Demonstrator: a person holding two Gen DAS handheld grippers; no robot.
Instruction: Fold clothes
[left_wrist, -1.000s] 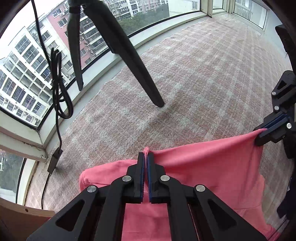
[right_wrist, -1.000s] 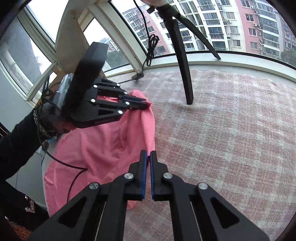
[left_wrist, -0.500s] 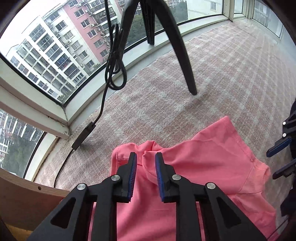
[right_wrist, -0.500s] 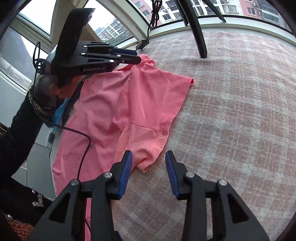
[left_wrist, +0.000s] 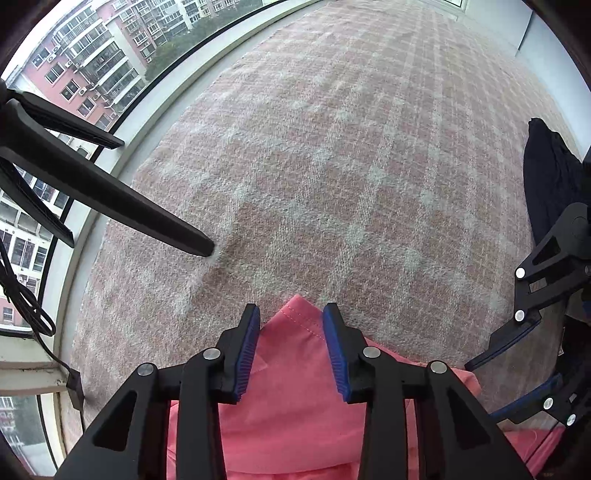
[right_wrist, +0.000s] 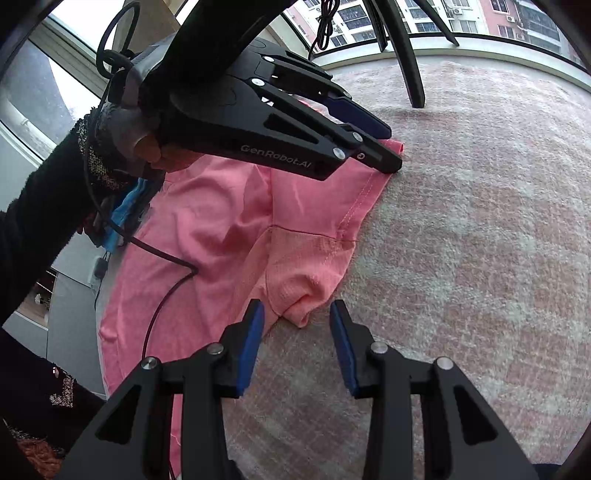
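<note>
Plaid blanket (left_wrist: 332, 166) by a bay window, pink shirt (right_wrist: 221, 229) spread flat on it, left claw (left_wrist: 291, 314) closing astride the shirt's corner, pads not pressing, right claw (right_wrist: 297, 308) parted around the sleeve tip, not gripping.

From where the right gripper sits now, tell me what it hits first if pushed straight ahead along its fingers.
Most likely the bunched sleeve end of the pink shirt, lying just beyond the open right gripper. Past it is only the checked blanket. Depth is hard to judge here.
</note>
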